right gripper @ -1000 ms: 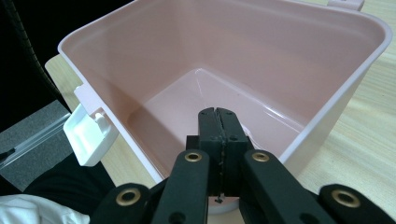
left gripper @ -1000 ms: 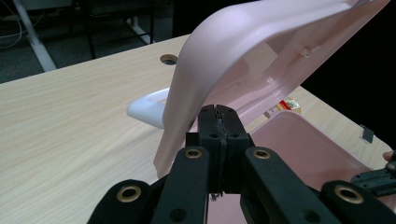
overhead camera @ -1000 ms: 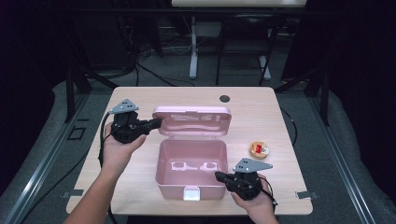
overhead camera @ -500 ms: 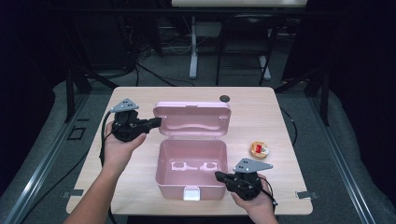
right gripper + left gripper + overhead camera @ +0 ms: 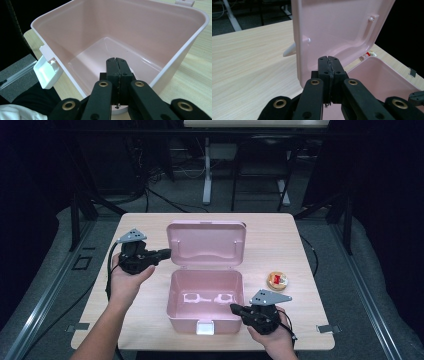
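- Lid: it lay flat behind the pink box a second ago; now it stands nearly upright, so you appear to be closing it.
- Your left gripper: jaws shut, empty, tips at the lid's left edge.
- Your right gripper: jaws shut, empty, steadying the box's front right rim.
- Box: mid-table, empty inside.

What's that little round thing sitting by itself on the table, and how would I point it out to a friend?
Start at the wooden table and find the big pink box with its raised lid in the middle. Look just right of the box, beyond the right hand-held gripper: there lies a small round disc. It is the one orange thing there, with red and white in its middle.
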